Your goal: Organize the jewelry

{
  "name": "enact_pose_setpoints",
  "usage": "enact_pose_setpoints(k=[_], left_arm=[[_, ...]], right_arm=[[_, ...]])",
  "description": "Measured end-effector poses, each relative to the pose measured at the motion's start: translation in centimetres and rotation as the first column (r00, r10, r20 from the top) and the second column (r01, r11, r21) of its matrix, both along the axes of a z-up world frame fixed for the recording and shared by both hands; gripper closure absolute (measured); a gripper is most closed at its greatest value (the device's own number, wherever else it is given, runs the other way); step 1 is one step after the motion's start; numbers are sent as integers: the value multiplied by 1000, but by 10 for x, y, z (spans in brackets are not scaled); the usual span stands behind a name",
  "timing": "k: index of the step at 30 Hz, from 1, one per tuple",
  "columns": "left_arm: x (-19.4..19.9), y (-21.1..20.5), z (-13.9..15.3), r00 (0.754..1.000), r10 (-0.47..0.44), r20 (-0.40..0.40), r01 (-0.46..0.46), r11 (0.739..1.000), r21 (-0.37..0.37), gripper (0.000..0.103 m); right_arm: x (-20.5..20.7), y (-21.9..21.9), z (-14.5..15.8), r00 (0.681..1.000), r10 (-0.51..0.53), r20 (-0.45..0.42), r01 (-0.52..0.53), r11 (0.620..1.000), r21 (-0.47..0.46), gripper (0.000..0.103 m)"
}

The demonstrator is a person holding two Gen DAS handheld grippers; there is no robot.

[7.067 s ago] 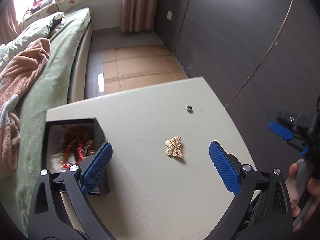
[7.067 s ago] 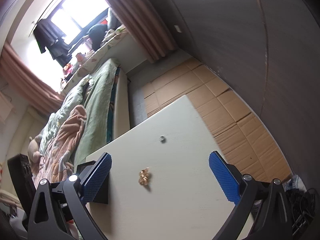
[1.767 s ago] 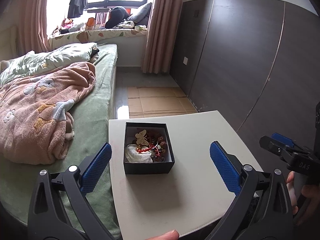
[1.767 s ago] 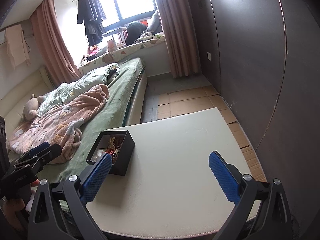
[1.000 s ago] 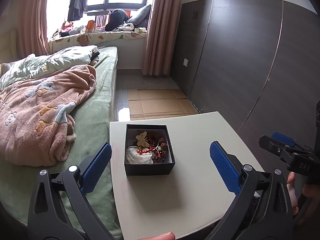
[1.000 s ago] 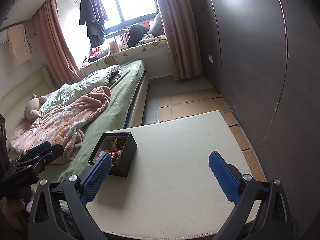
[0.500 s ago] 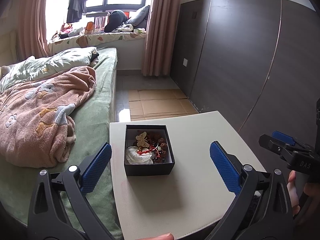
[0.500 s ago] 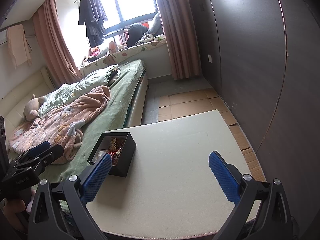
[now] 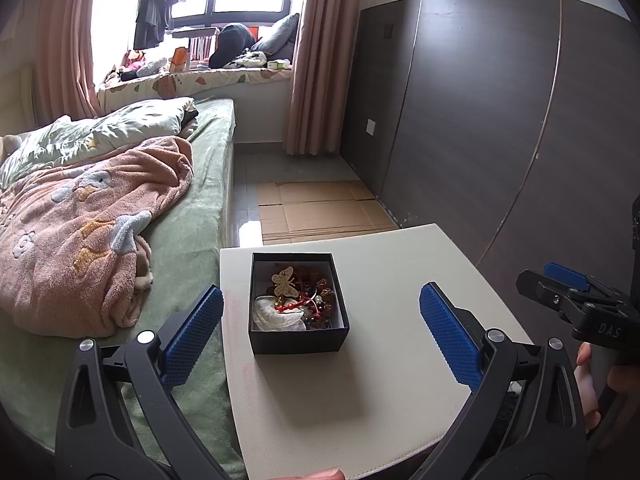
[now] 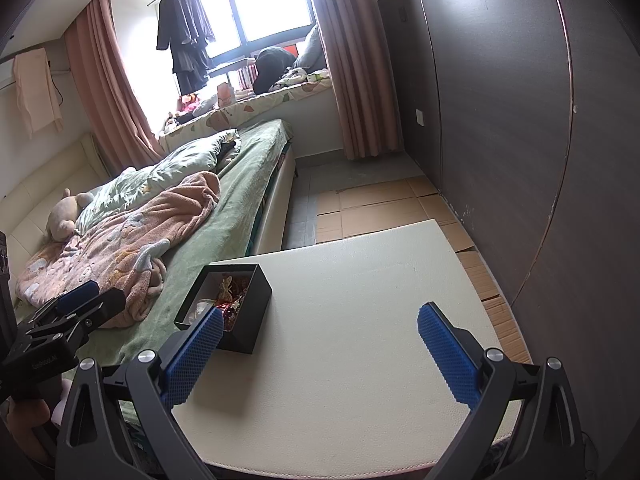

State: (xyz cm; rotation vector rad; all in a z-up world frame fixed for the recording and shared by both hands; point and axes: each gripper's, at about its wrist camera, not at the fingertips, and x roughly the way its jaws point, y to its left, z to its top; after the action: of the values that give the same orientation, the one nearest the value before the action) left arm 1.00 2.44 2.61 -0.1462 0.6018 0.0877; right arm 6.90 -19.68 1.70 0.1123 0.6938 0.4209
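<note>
Seen at centre frame in the left wrist view: a black jewelry box [image 9: 298,336], lid off, on a cream table [image 9: 360,400], near the table's left edge beside a bed [image 9: 188,248]. Inside the box: a pale gold butterfly ornament [image 9: 285,282] toward the back, a red cord [image 9: 294,305], dark brown beads [image 9: 325,295] and a white cloth-like piece [image 9: 276,318] at front left. Flanking the box low in frame: the left gripper [image 9: 320,340], blue pads spread wide, nothing between them. At right edge of the same view: the right gripper [image 9: 576,300], side-on, black body marked "DAS" in small pale letters, a hand [image 9: 592,384] wrapped round its handle.

In the right wrist view: the same box [image 10: 244,320] at lower left of frame, partly masked by the near blue pad; right gripper [image 10: 318,354] likewise gaping and empty over bare tabletop [image 10: 360,300]. At far lower left: the left gripper's black body [image 10: 56,332] with small printing, too blurred to read. Behind: a pink blanket [image 10: 132,236] heaped on the green bed, flattened cardboard [image 10: 380,208] on the floor, dark clothes [image 10: 184,28] hanging at the window.
</note>
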Motion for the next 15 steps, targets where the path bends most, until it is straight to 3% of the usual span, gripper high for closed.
enact_pose_setpoints(k=[15], left_arm=[[2, -7, -1, 1000, -18, 2, 18, 1000, 22, 5]], right_arm=[[3, -3, -3, 1000, -5, -5, 5, 1000, -5, 8]])
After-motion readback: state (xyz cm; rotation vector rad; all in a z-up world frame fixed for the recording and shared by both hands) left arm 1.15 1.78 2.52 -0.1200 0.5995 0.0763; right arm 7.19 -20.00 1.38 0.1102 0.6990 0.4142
